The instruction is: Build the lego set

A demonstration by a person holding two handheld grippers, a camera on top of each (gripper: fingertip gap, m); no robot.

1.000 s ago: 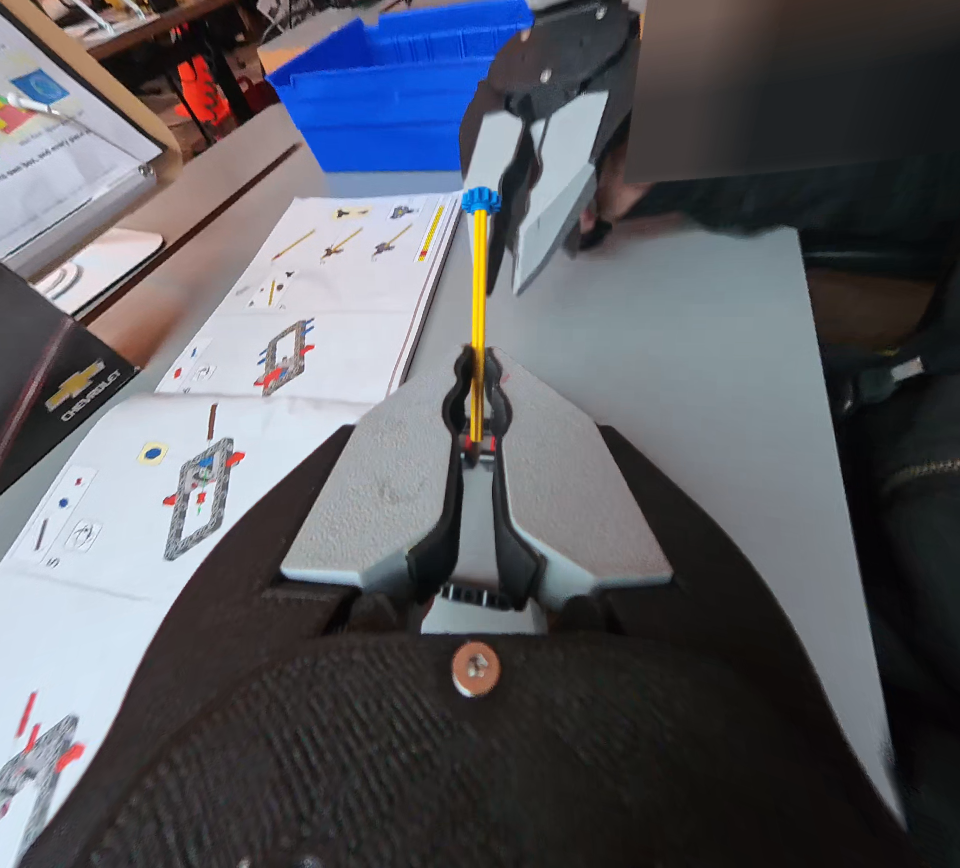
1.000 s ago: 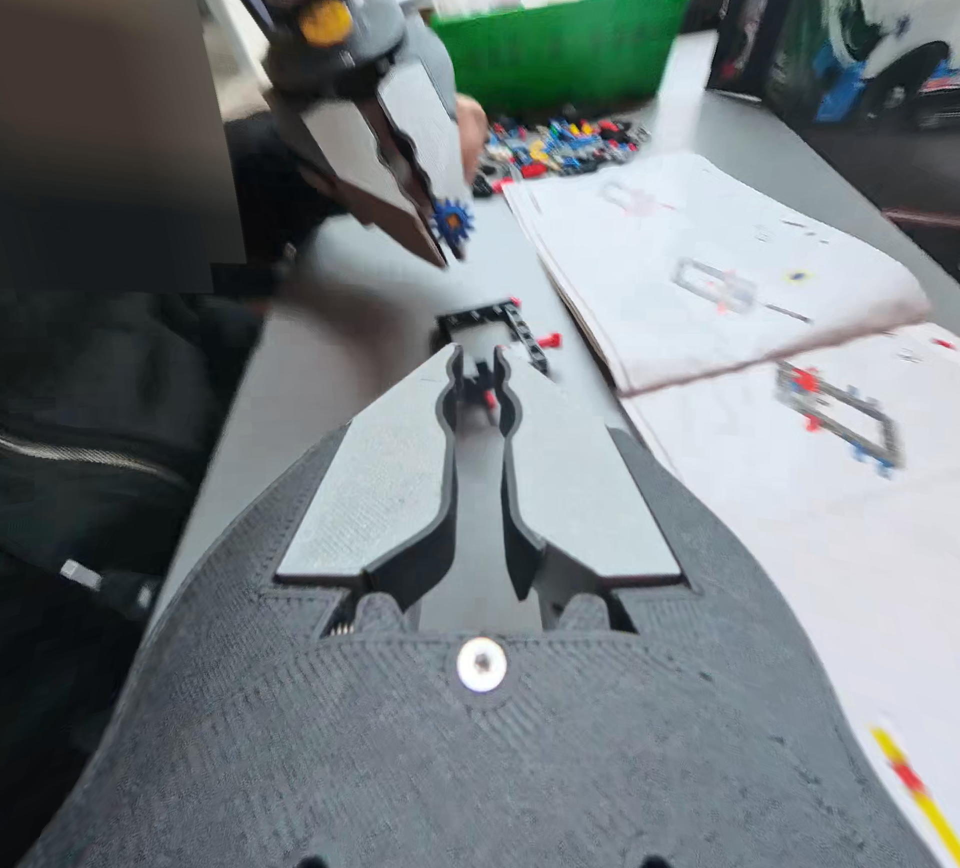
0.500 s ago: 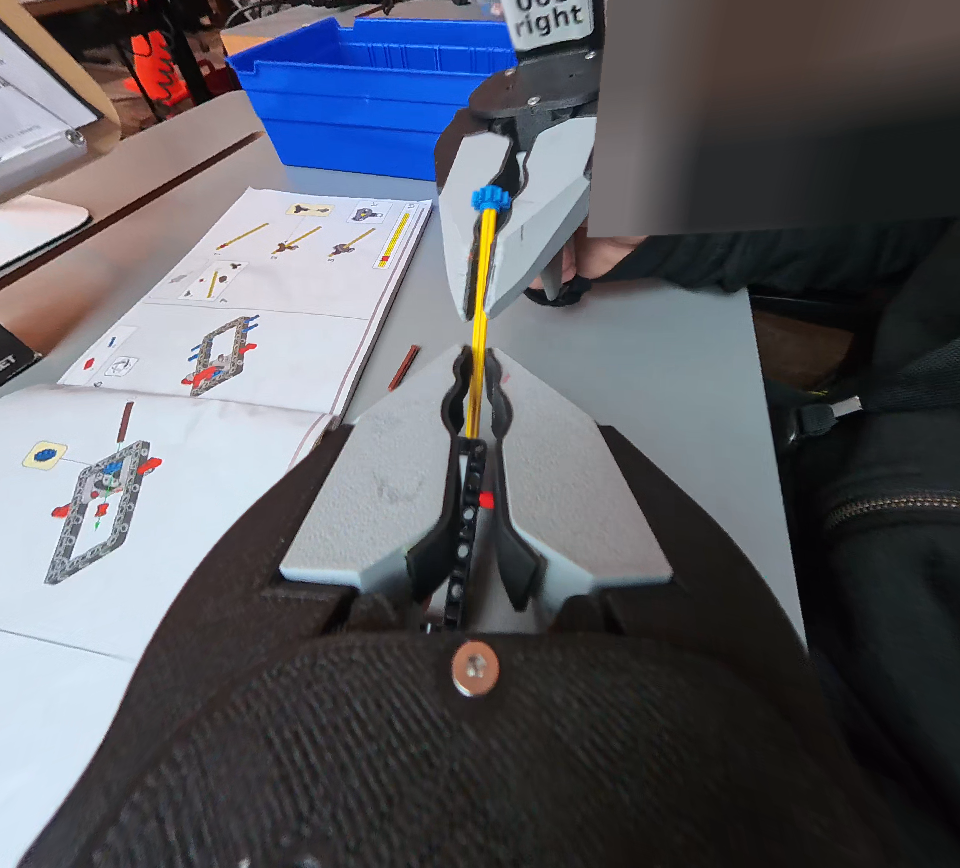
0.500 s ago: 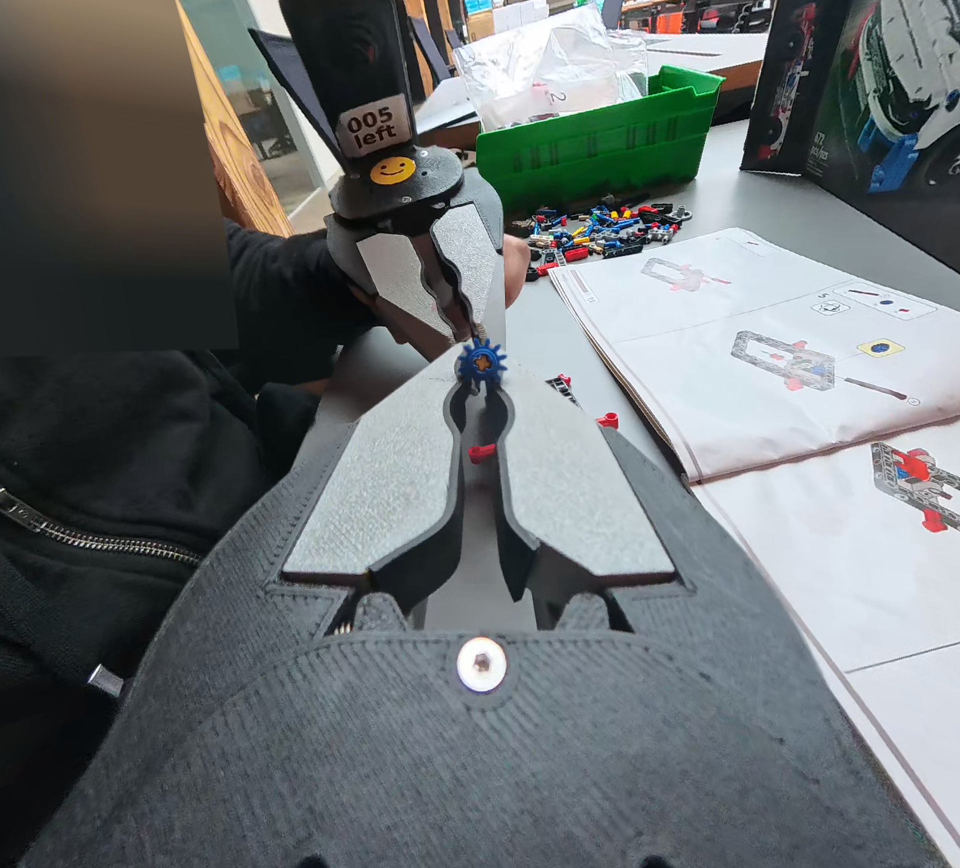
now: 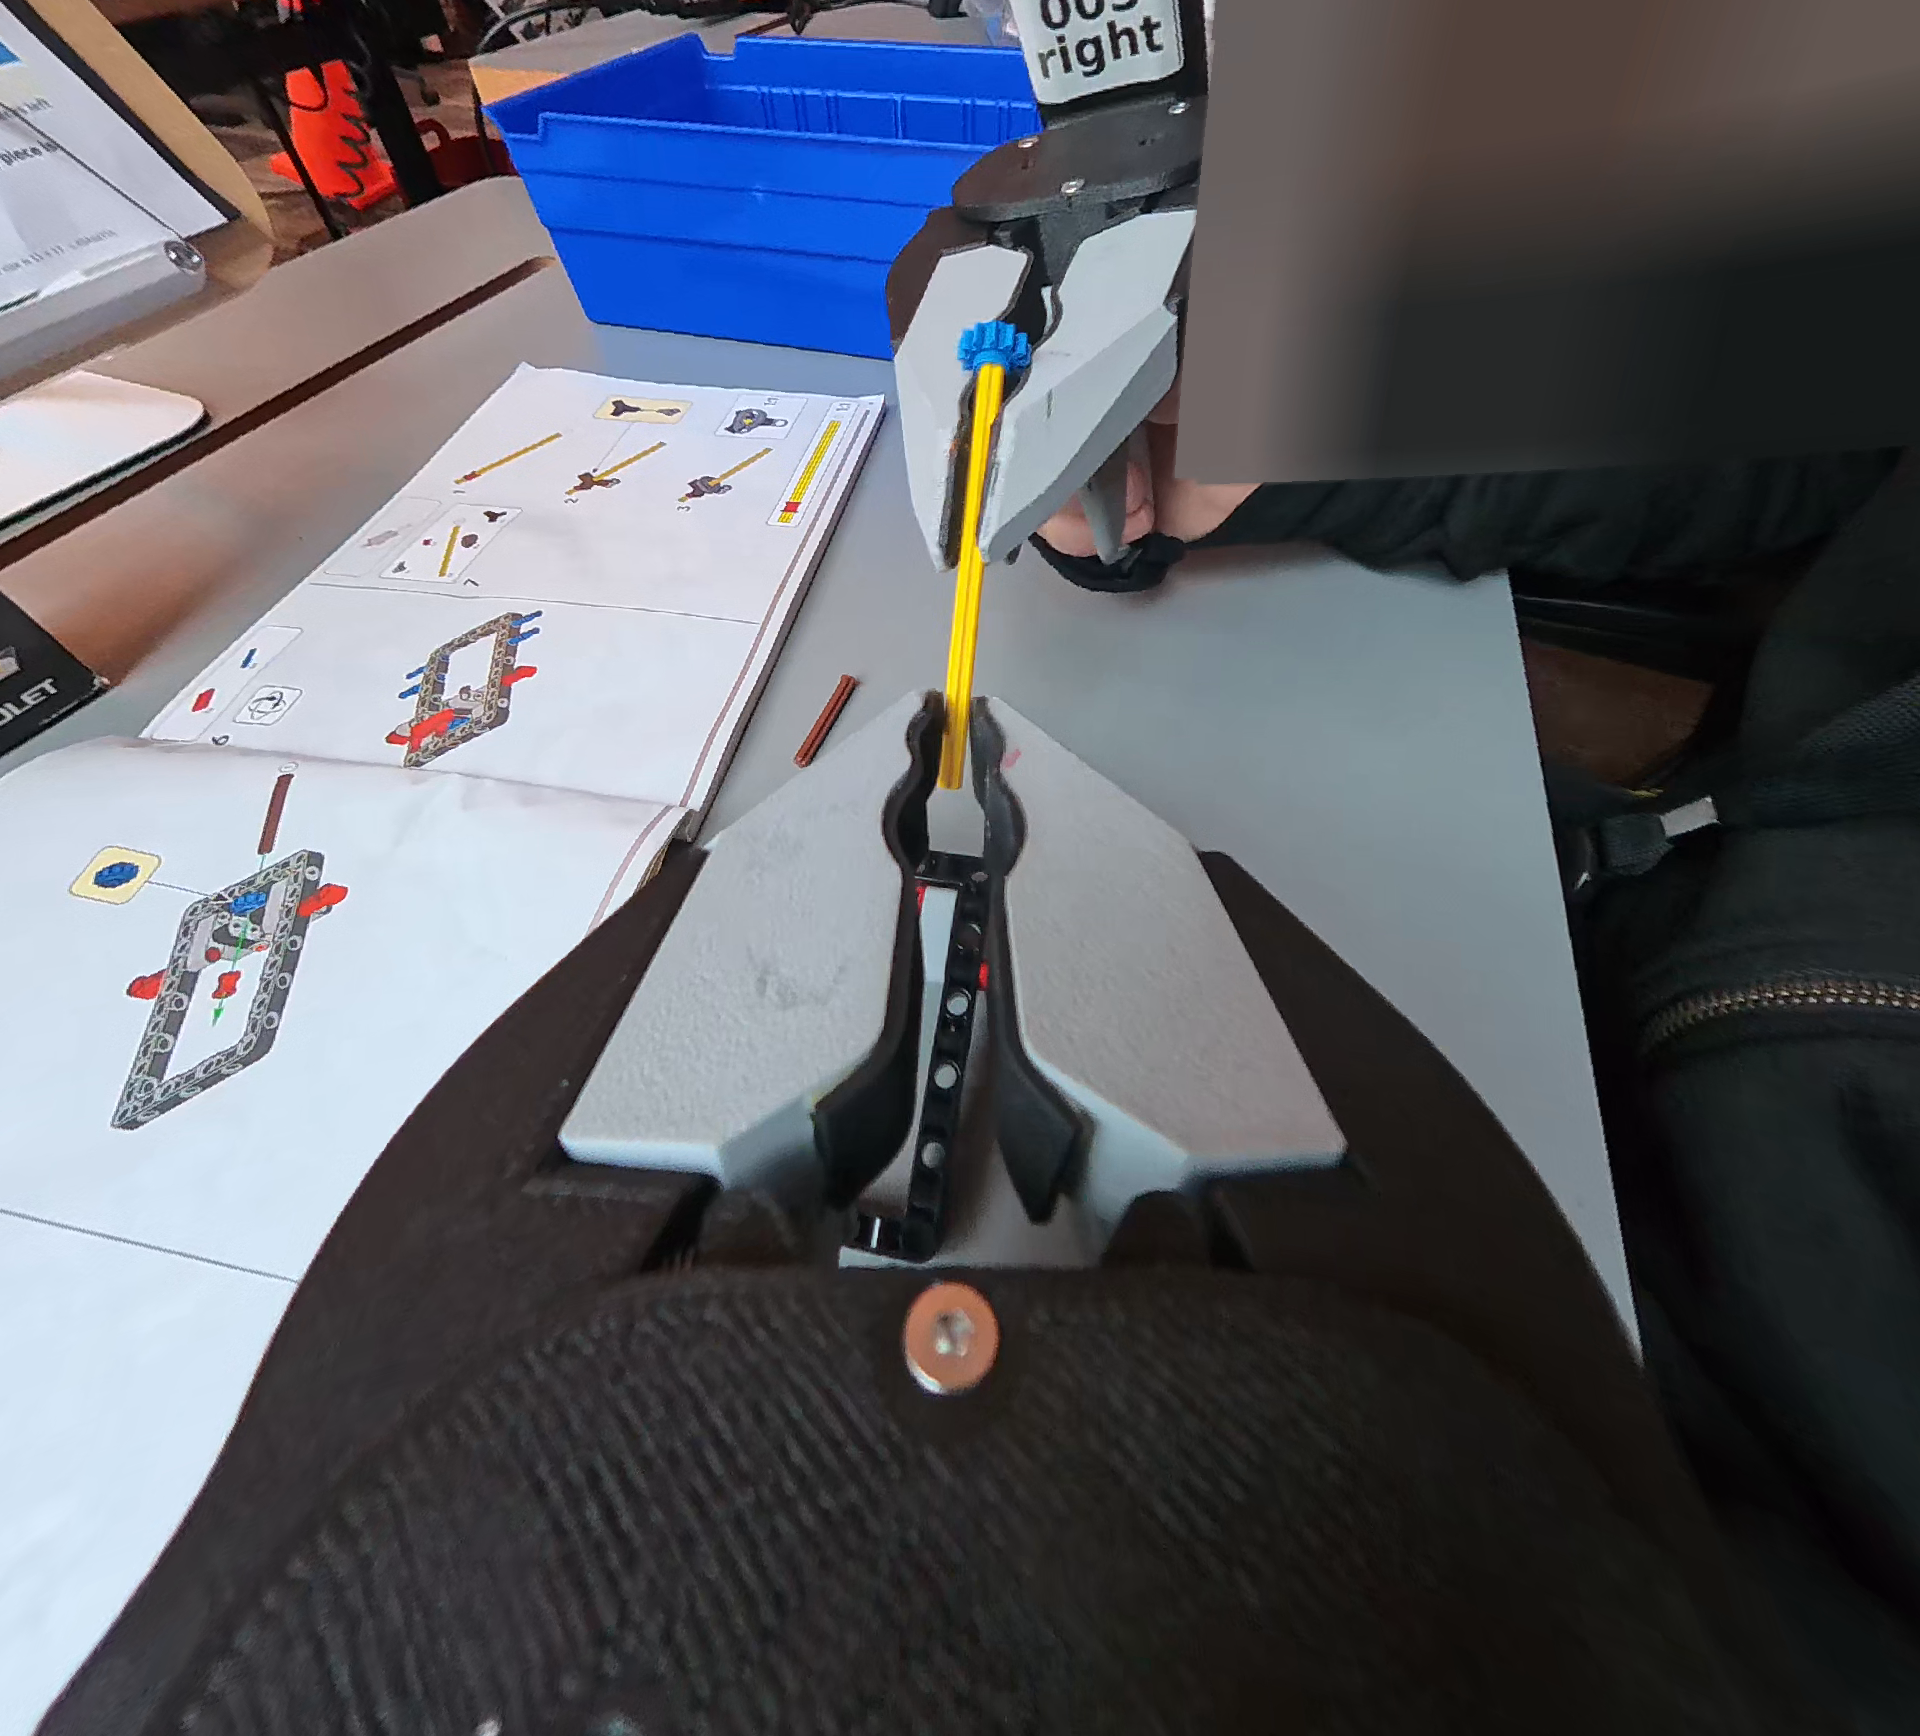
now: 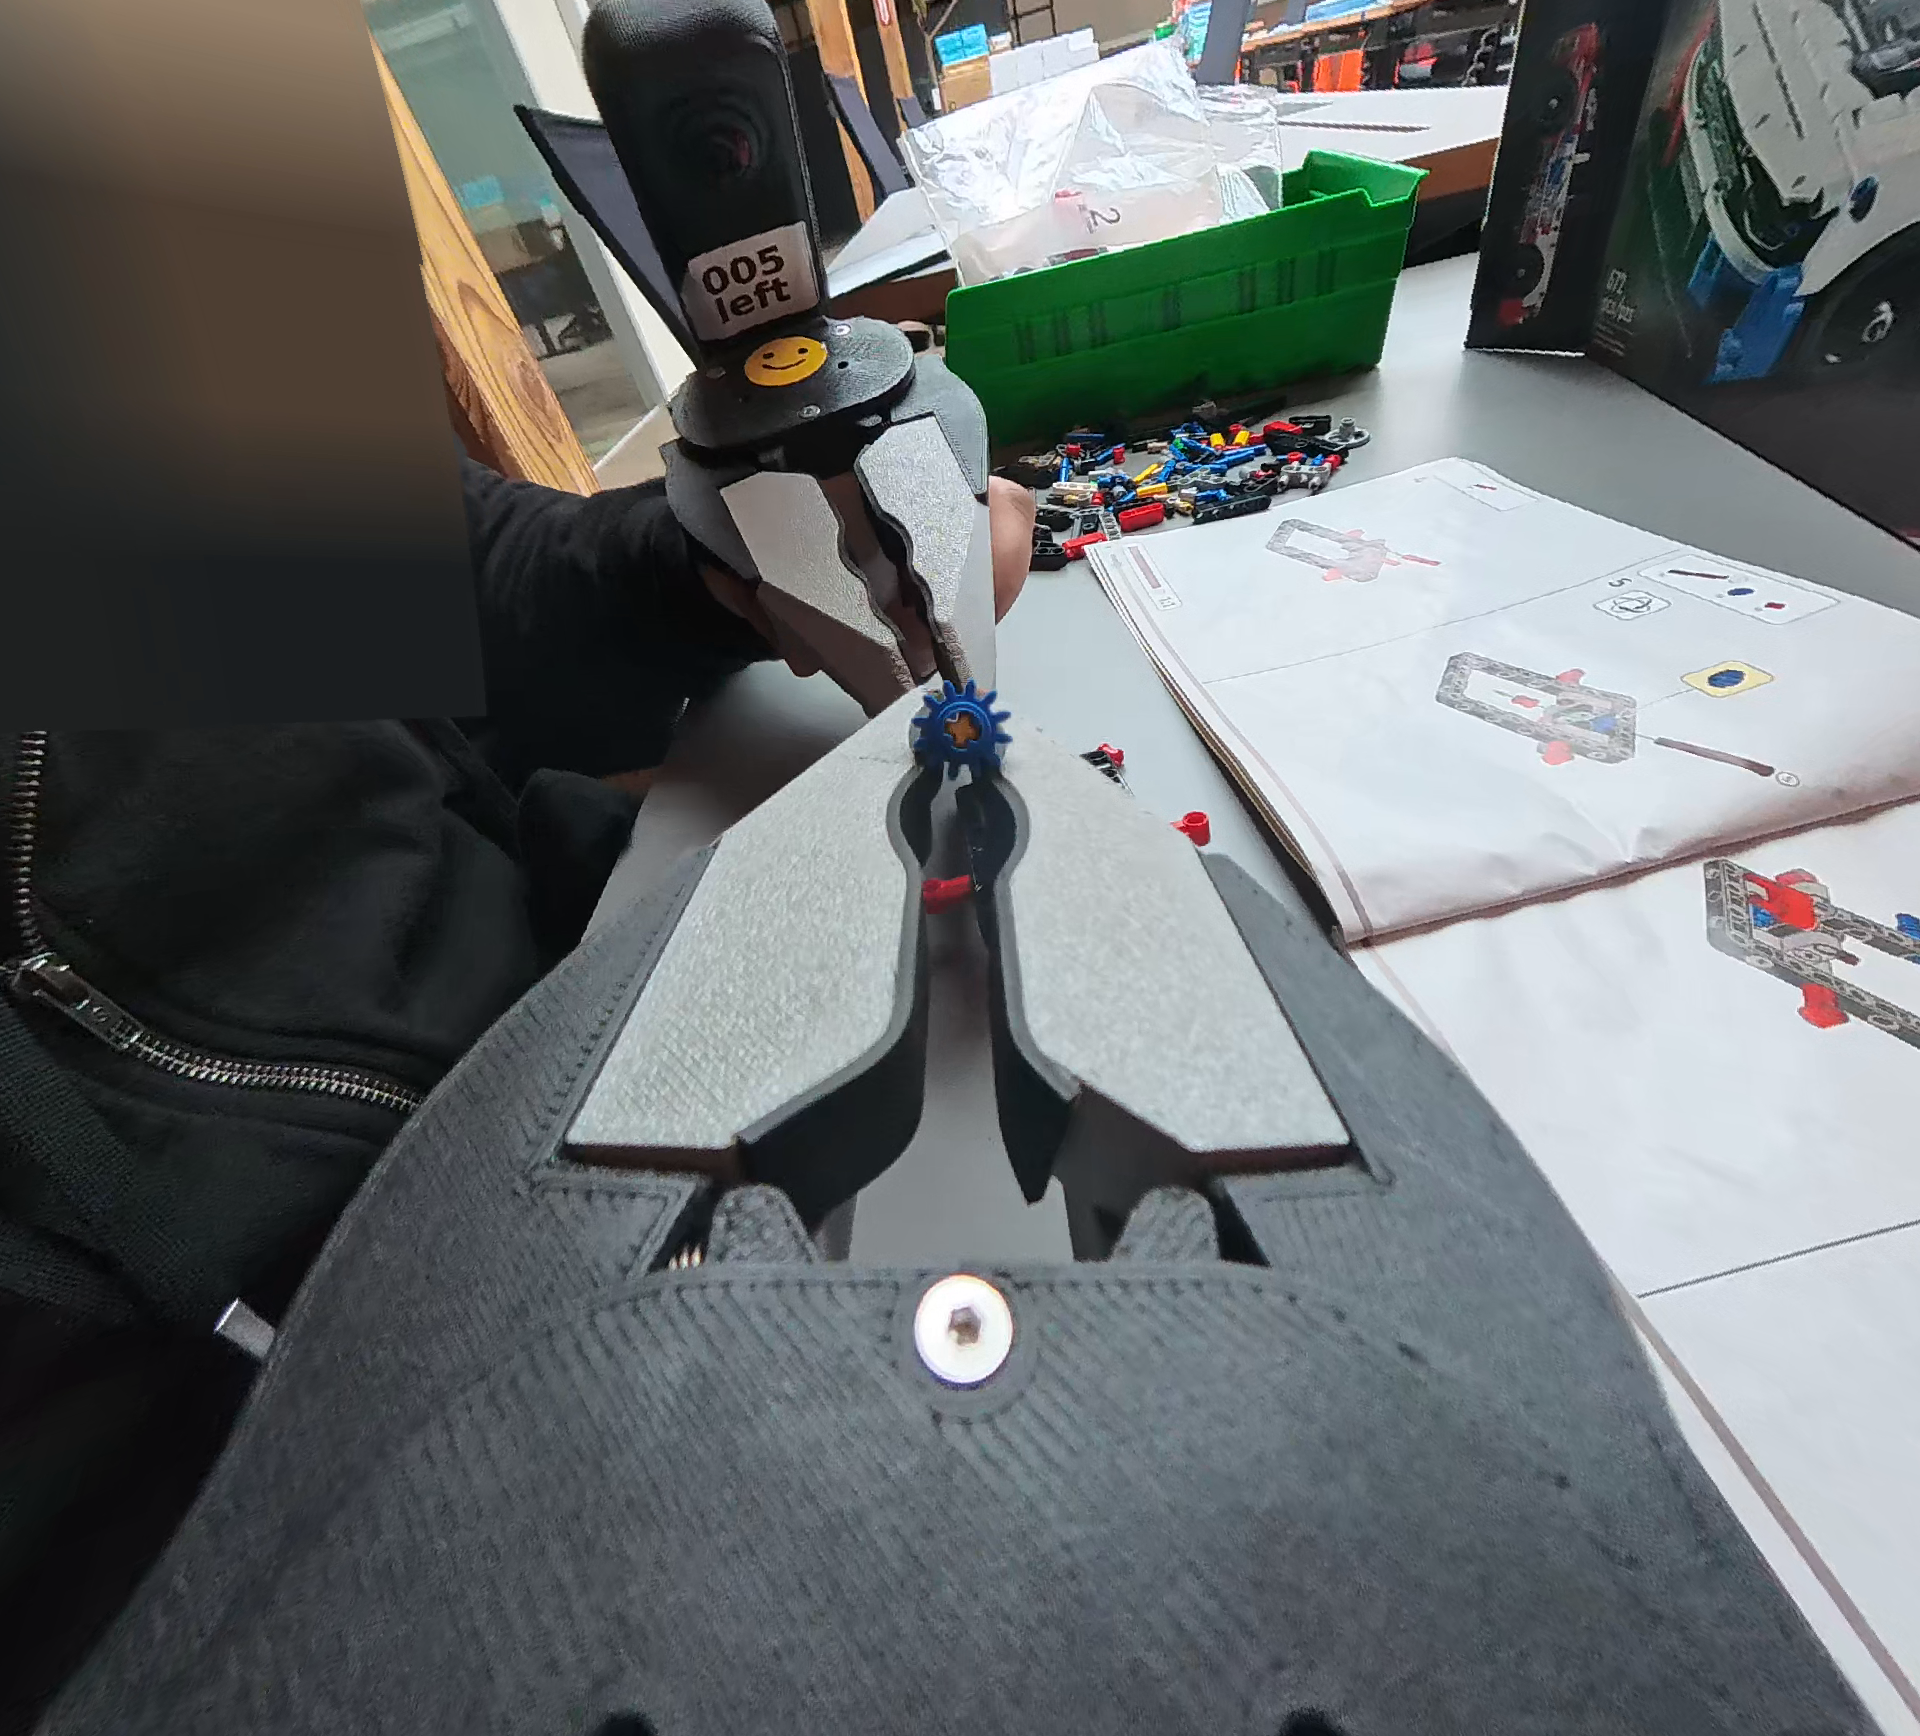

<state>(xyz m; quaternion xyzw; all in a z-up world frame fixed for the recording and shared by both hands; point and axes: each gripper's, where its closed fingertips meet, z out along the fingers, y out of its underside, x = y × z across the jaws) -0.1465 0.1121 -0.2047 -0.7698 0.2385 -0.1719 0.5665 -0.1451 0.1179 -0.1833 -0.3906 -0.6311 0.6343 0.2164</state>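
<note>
Your left hand-held gripper is nearly closed, pinching the near end of the yellow rod at its very tips. The rod slants up and away, and its far end carries the blue gear, which sits in the notch of your right hand-held gripper. Those fingers are close around the gear, though whether they actually squeeze it or only cradle it is hard to tell.

Below your left fingers the black frame with its red pins lies flat on the worktop. A brown rod lies loose just beside the instruction booklet.

The risk is in the thin grip. The rod is smooth and held only at the tip, so any twist between your two hands can lever it out sideways. If you push the gear along the rod off-axis, it may bind, then pop free and fall among the loose pieces near the green bin. Keep both hands in line along the rod.
</note>
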